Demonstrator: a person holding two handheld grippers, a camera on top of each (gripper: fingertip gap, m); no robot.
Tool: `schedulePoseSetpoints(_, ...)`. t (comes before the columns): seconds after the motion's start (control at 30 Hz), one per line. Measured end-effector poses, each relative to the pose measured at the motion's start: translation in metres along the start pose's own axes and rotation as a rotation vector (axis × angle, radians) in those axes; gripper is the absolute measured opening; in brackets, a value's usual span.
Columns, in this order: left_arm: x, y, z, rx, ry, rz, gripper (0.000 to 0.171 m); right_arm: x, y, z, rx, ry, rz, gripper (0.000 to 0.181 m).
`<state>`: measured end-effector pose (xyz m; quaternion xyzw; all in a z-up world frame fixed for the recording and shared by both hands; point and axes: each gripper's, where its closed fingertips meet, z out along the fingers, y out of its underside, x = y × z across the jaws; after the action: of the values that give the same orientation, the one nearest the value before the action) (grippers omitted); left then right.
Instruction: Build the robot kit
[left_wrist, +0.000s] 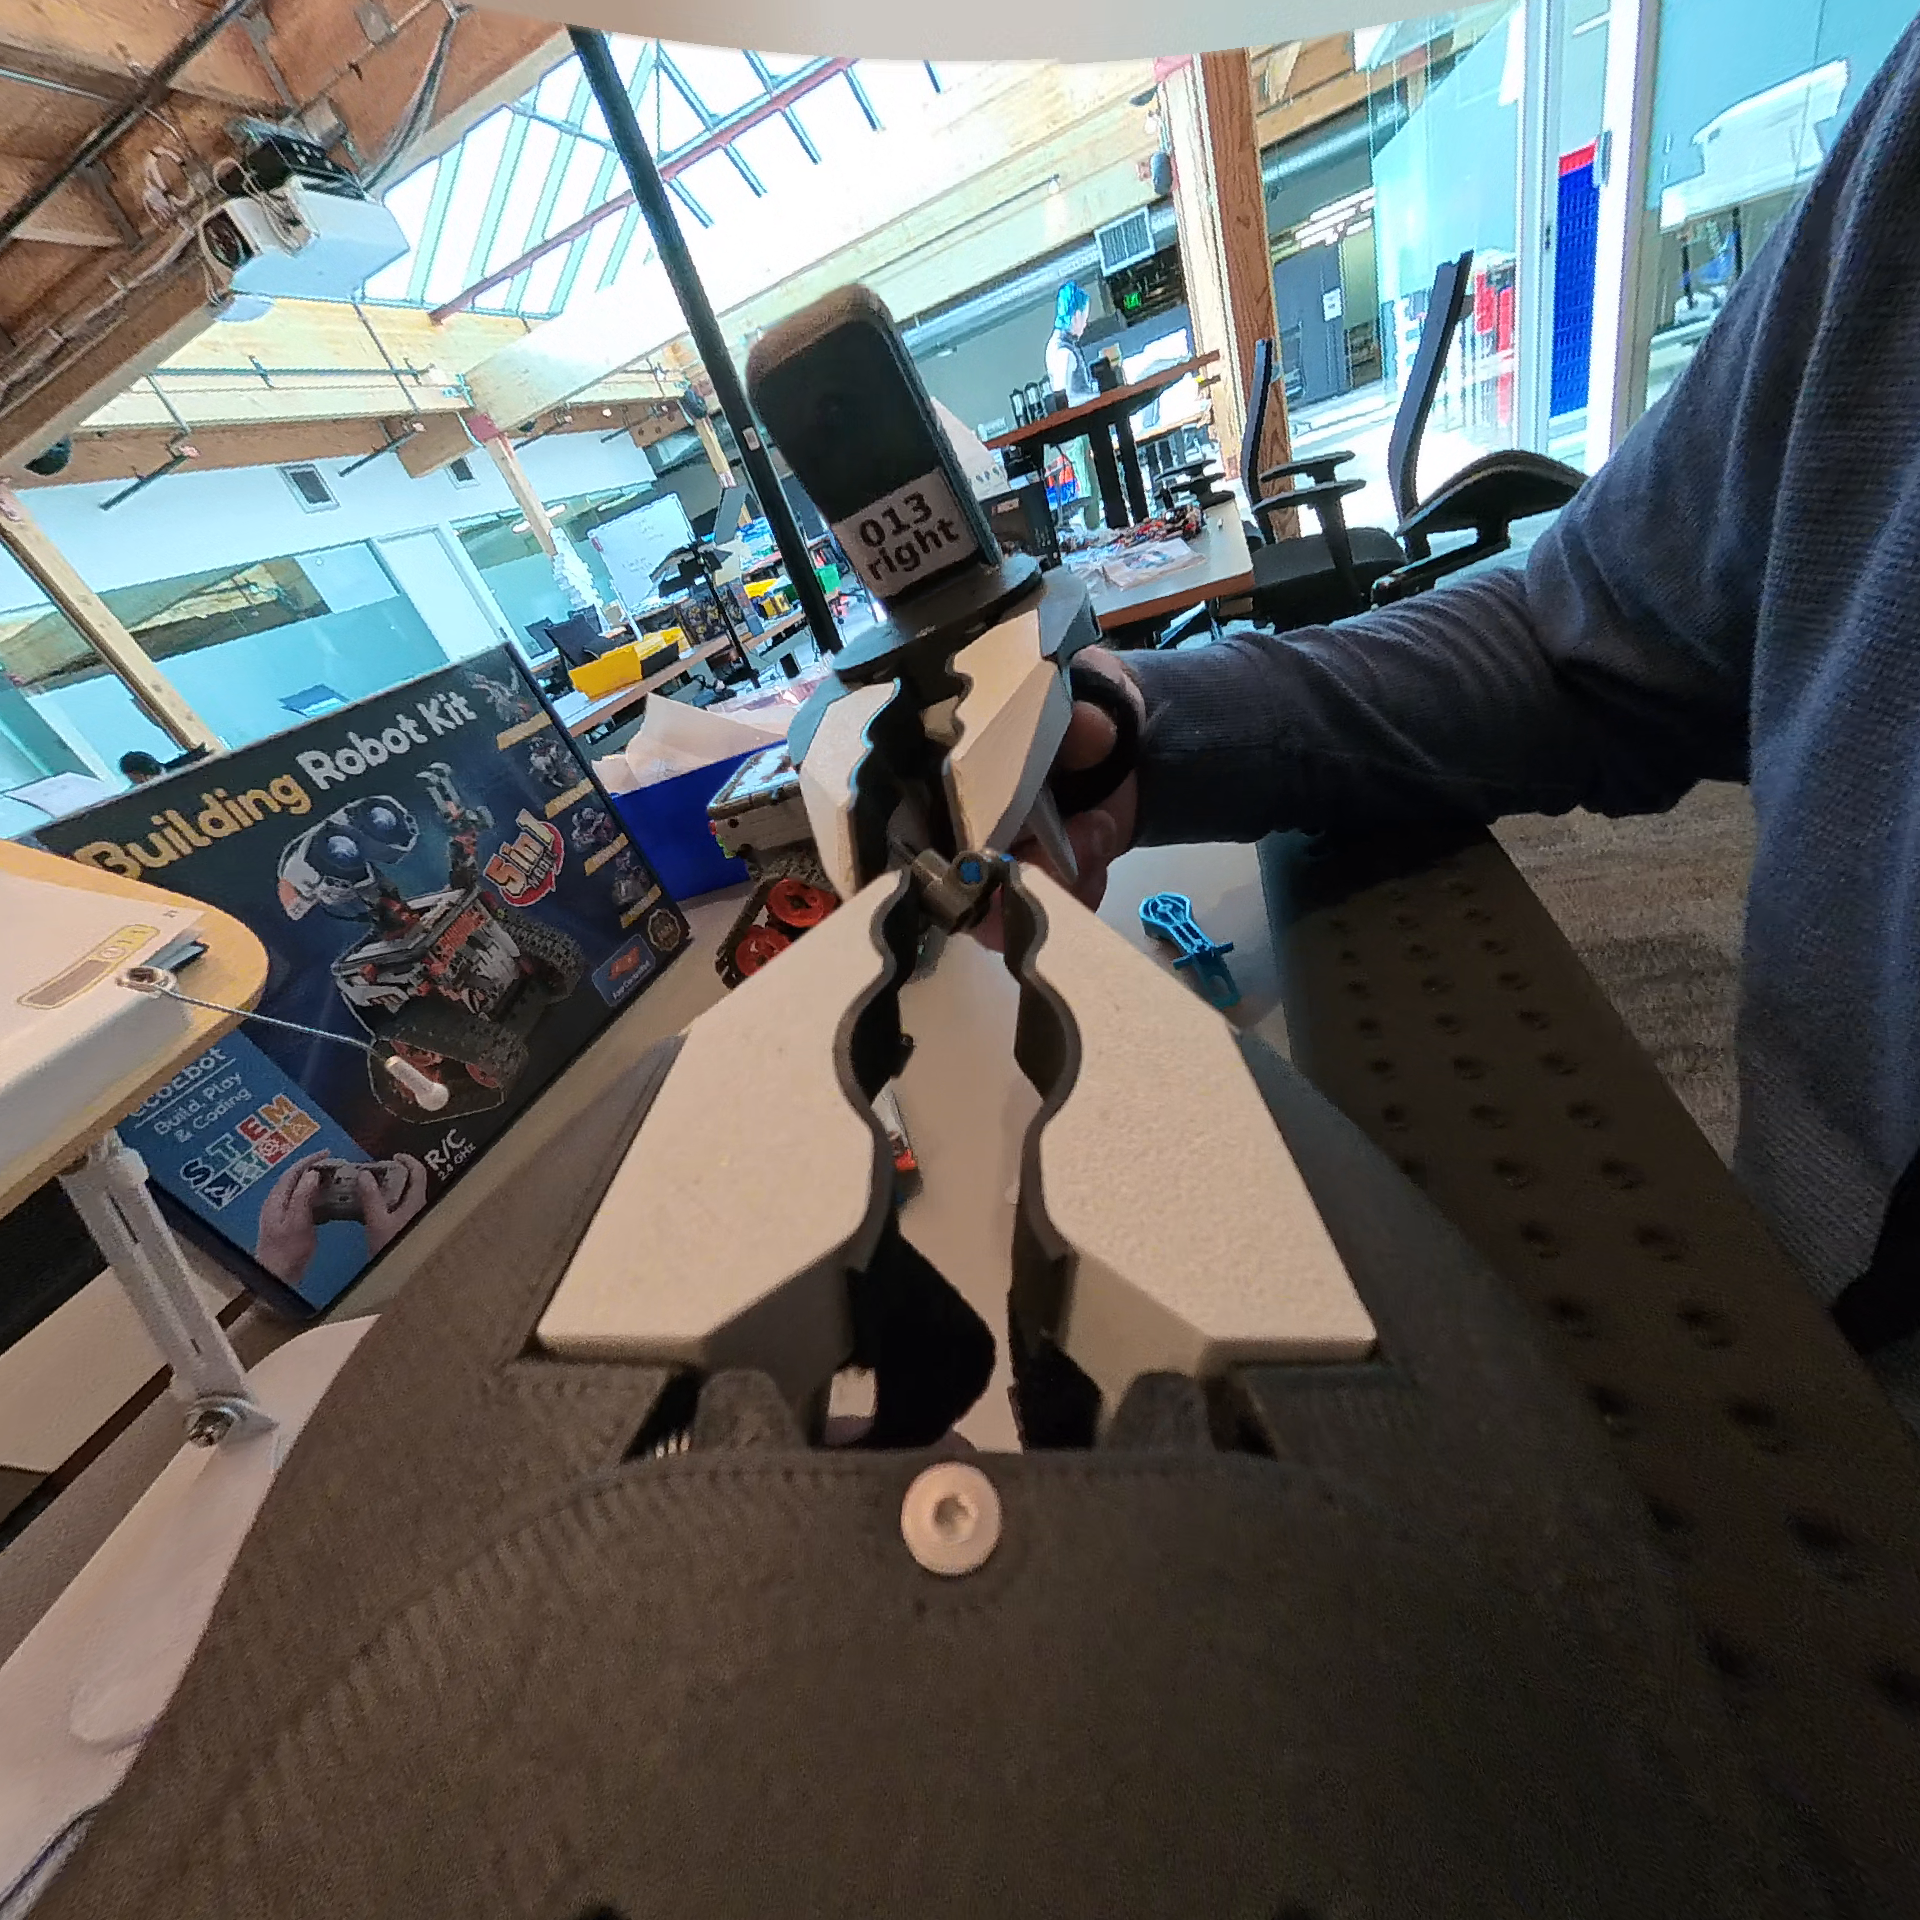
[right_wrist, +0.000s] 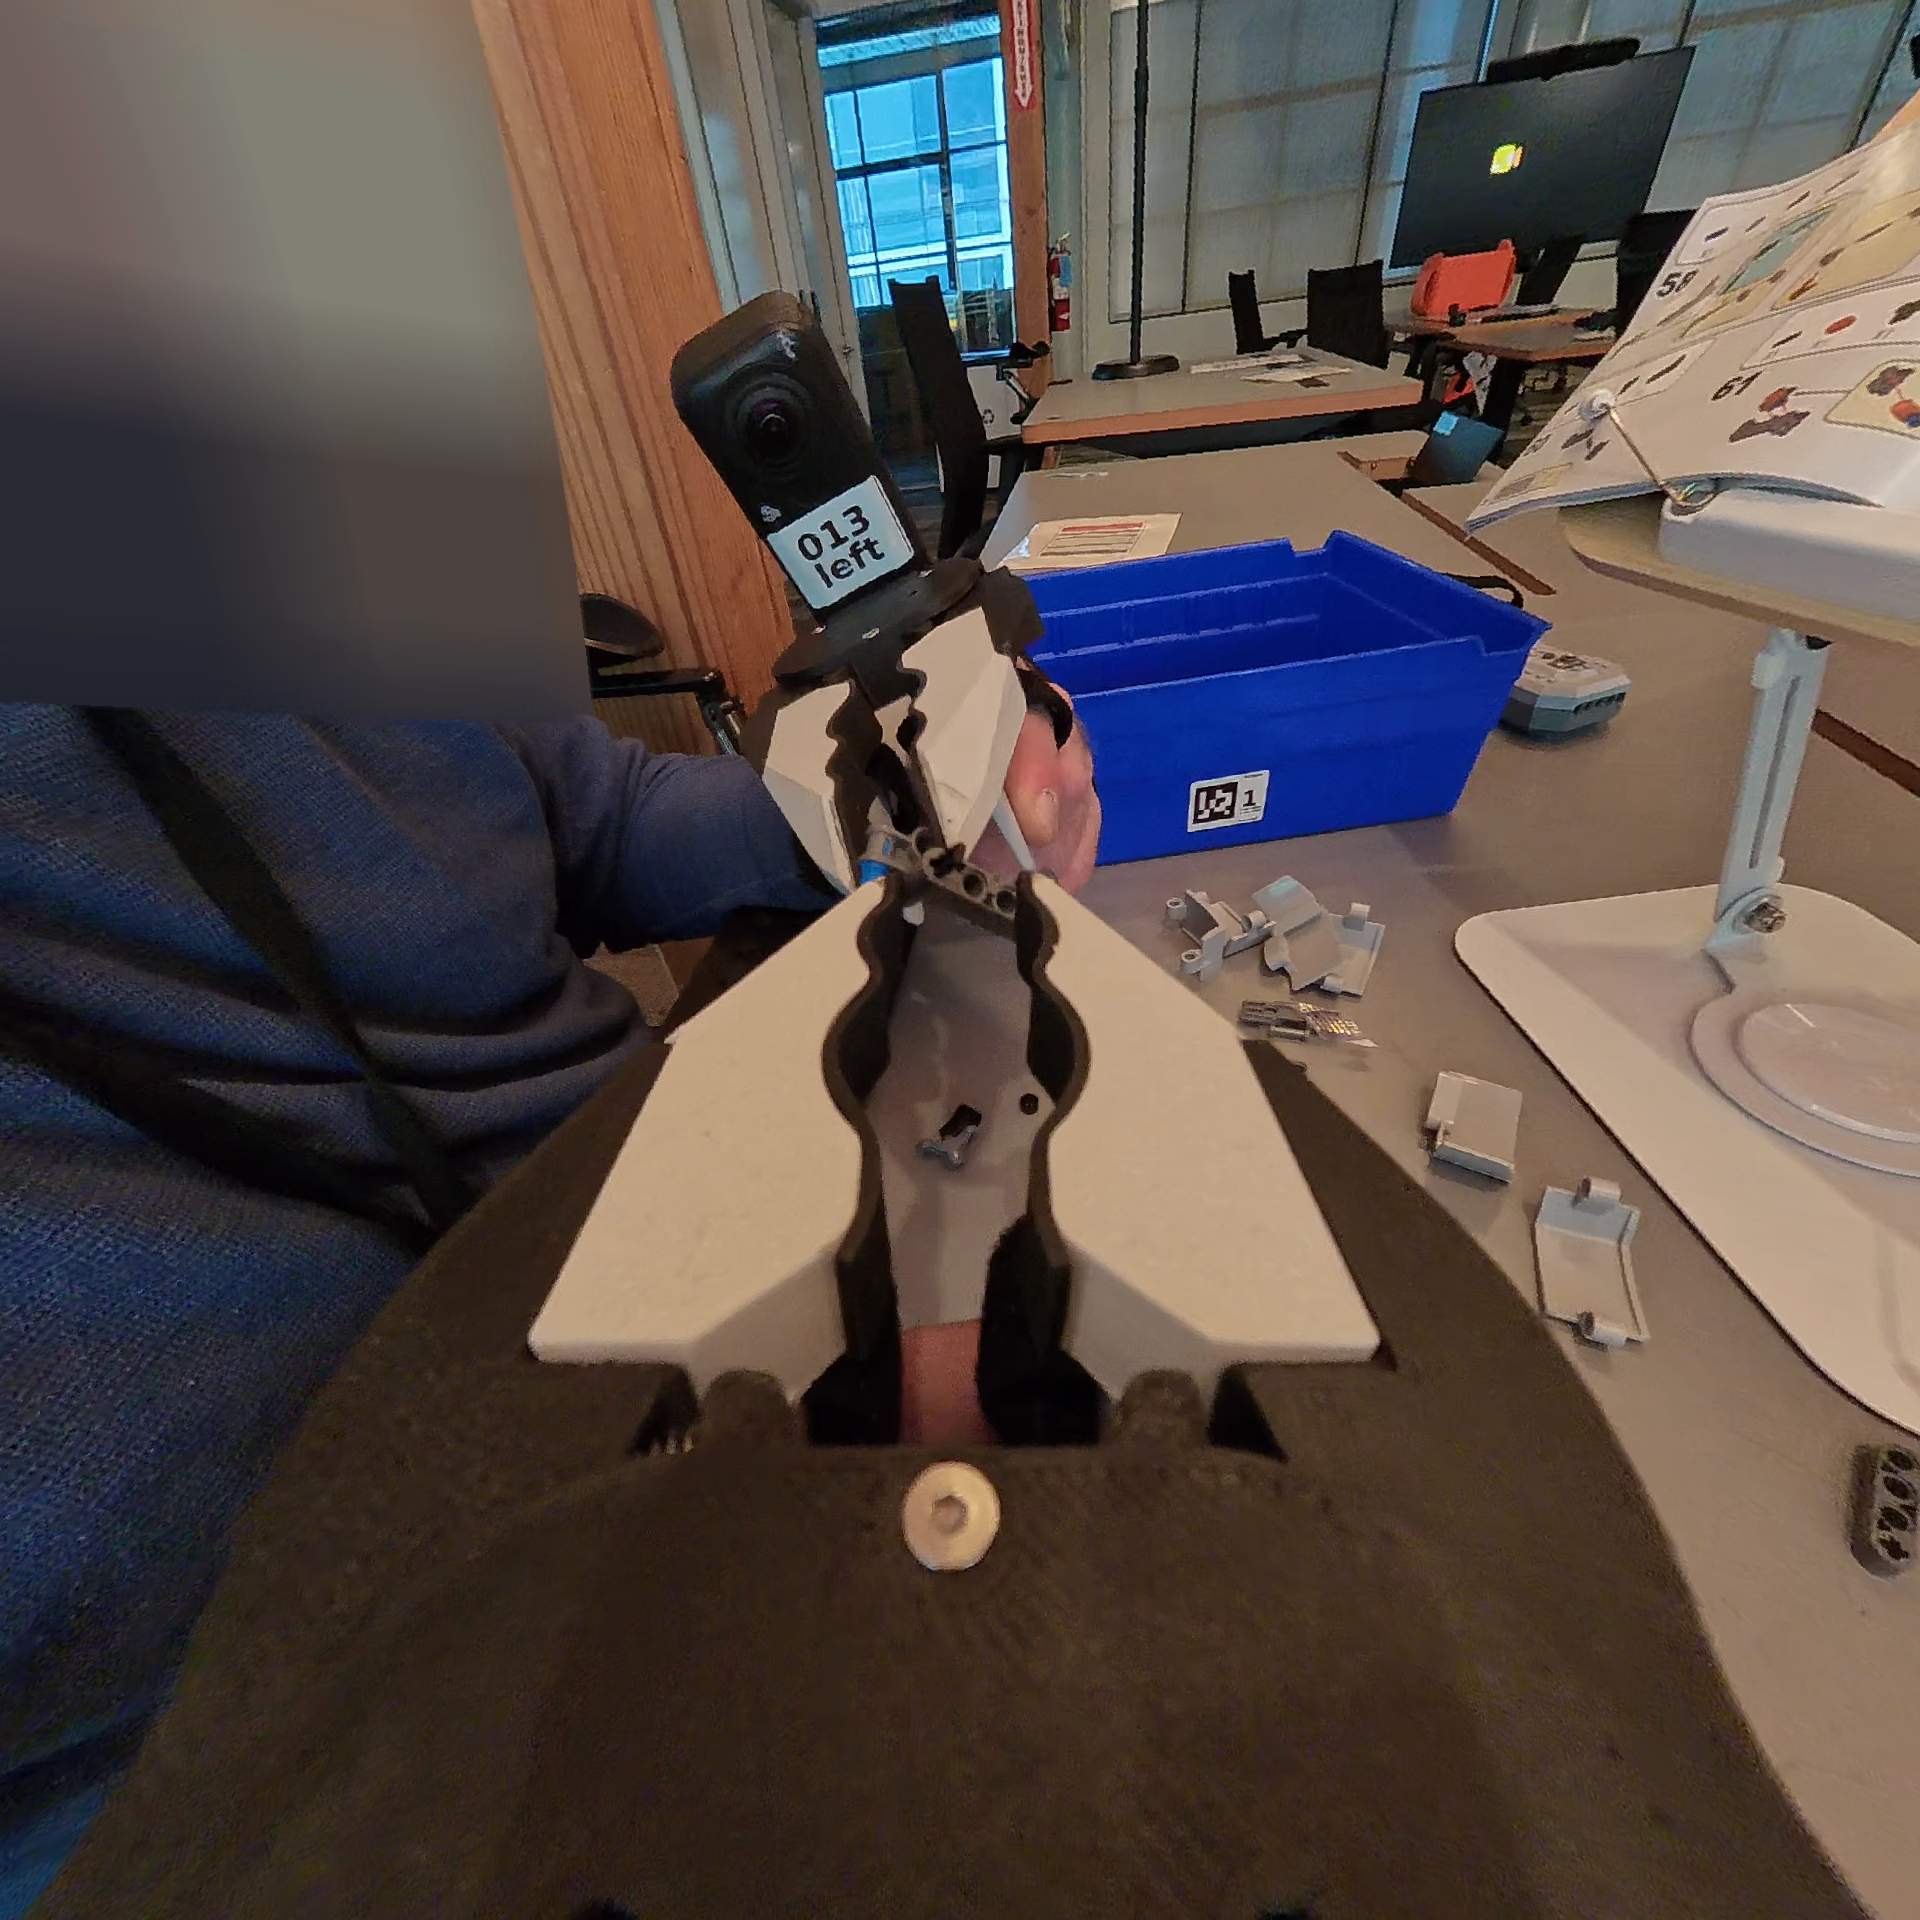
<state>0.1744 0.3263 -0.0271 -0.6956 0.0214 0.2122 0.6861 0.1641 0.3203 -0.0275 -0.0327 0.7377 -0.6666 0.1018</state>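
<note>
Tips meet tips in the middle of both views. My left gripper (left_wrist: 958, 883) is closed on a small grey connector (left_wrist: 951, 871) with a blue pin through it. My right gripper (right_wrist: 961, 896) is clamped on a short dark holed beam (right_wrist: 971, 888). The two tools face each other nose to nose. The connector and the beam touch where the fingers converge, raised above the table (right_wrist: 1455, 862) rather than resting on it. I judge the pinch sits at the very fingertips so that the joining ends of both pieces stay exposed.

Room is tight on the person's side. A blue sleeve (right_wrist: 312, 987) fills the left of the right wrist view, close behind the left gripper. Across the table a blue bin (right_wrist: 1299, 727) stands near the grippers, so pushing far that way would meet its wall.

To the side lie loose grey panels (right_wrist: 1278, 935), apart from the grip. Just beyond them is the white base of a booklet stand (right_wrist: 1558, 987), whose edge limits a sweep that way. A tiny grey pin (right_wrist: 948, 1143) lies on the table beneath my right fingers.

In the left wrist view a tracked model (left_wrist: 774, 920) sits behind the right gripper, a printed kit box (left_wrist: 364, 935) leans farther off, and a blue tool (left_wrist: 1195, 940) lies flat nearby. The clearest space is straight up.
</note>
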Motion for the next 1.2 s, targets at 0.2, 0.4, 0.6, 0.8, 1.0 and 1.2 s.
schedulePoseSetpoints(0.2, -0.007, -0.008, -0.005, 0.052, -0.009, -0.057, 0.013, 0.003, 0.001, 0.001, -0.010, 0.029, -0.029, 0.029)
schedulePoseSetpoints(0.4, -0.010, -0.011, -0.007, 0.092, 0.004, -0.118, 0.014, 0.009, 0.002, 0.008, -0.045, 0.158, -0.200, 0.032)
schedulePoseSetpoints(0.6, -0.011, -0.013, -0.008, 0.122, 0.025, -0.157, 0.013, 0.010, 0.003, 0.016, -0.083, 0.253, -0.355, 0.029)
schedulePoseSetpoints(0.8, -0.006, -0.015, -0.007, 0.146, 0.064, -0.191, 0.013, 0.019, 0.004, 0.024, -0.097, 0.395, -0.529, 0.011)
schedulePoseSetpoints(1.0, -0.015, -0.013, -0.007, 0.132, 0.014, -0.190, 0.013, 0.031, 0.000, 0.020, -0.139, 0.553, -0.701, 0.006)
schedulePoseSetpoints(1.2, -0.029, -0.005, -0.006, 0.076, -0.101, -0.146, 0.025, 0.052, -0.012, 0.002, -0.297, 0.865, -1.105, 0.005)
